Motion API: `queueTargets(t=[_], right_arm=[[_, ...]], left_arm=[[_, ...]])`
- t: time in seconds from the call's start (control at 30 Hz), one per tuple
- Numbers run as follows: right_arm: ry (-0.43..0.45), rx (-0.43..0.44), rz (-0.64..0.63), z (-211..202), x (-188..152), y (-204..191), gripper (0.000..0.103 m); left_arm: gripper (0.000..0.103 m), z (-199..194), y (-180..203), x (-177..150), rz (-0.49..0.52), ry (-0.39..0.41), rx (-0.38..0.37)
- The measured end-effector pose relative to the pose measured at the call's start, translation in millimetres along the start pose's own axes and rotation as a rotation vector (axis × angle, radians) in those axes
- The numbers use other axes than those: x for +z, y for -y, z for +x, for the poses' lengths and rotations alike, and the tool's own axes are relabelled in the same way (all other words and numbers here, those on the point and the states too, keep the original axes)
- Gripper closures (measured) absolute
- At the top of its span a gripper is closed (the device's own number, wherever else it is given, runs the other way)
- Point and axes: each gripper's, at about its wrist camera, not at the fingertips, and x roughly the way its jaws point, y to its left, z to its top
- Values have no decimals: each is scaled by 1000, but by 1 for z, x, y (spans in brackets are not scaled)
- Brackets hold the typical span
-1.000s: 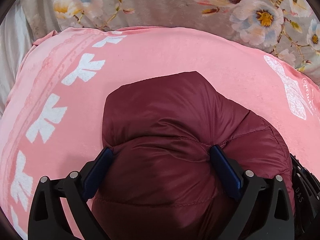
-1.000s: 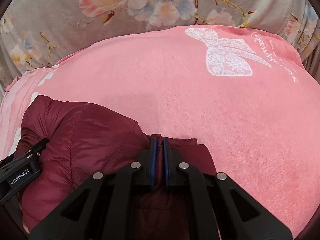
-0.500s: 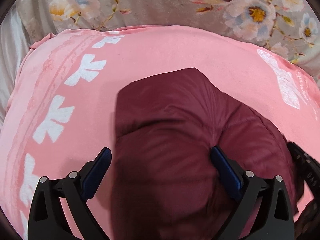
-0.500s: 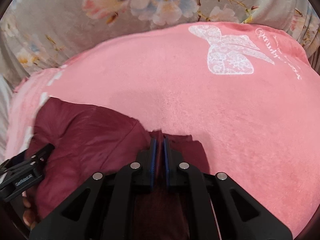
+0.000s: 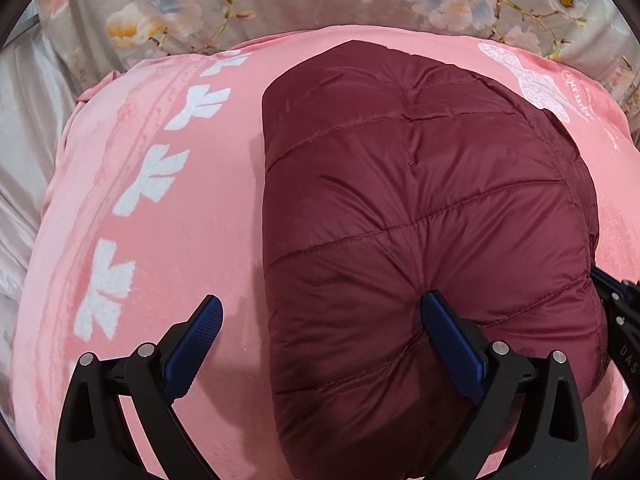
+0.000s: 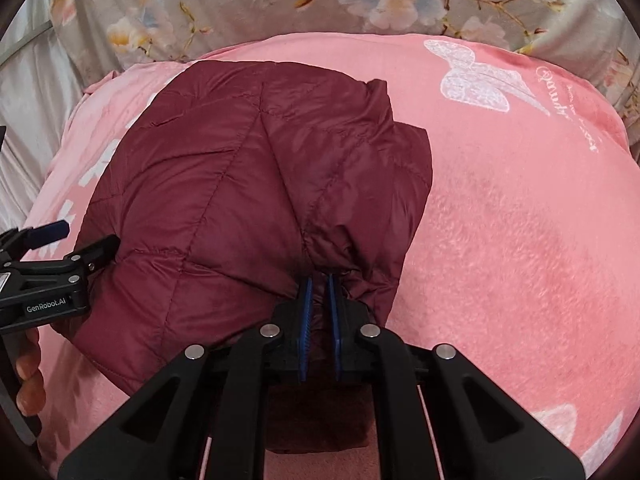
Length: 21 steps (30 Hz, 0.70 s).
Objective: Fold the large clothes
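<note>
A pink blanket [image 5: 168, 320] carries the maroon puffer jacket [image 5: 420, 208] at its middle. The right gripper [image 6: 319, 292] pinches the jacket's near edge; the left gripper [image 5: 320, 320] gapes wide, one pad merely denting padding. Lay both corners evenly.

"GenRobot.AI" printed white on left gripper [image 6: 60, 248] body. "DAS" on right gripper [image 5: 618, 312] edge, possibly cut off. White cursive script on pink blanket [image 6: 520, 240], illegible.
</note>
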Motion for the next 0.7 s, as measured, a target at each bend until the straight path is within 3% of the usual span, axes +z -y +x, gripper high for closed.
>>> queueTargets(t=[0.3, 0.7], right_arm=[[84, -52, 10, 4, -13, -6, 96], [108, -76, 5, 4, -14, -9, 96]], left_arm=[[5, 8, 3, -8, -12, 27, 10], [5, 8, 3, -10, -24, 39, 13]])
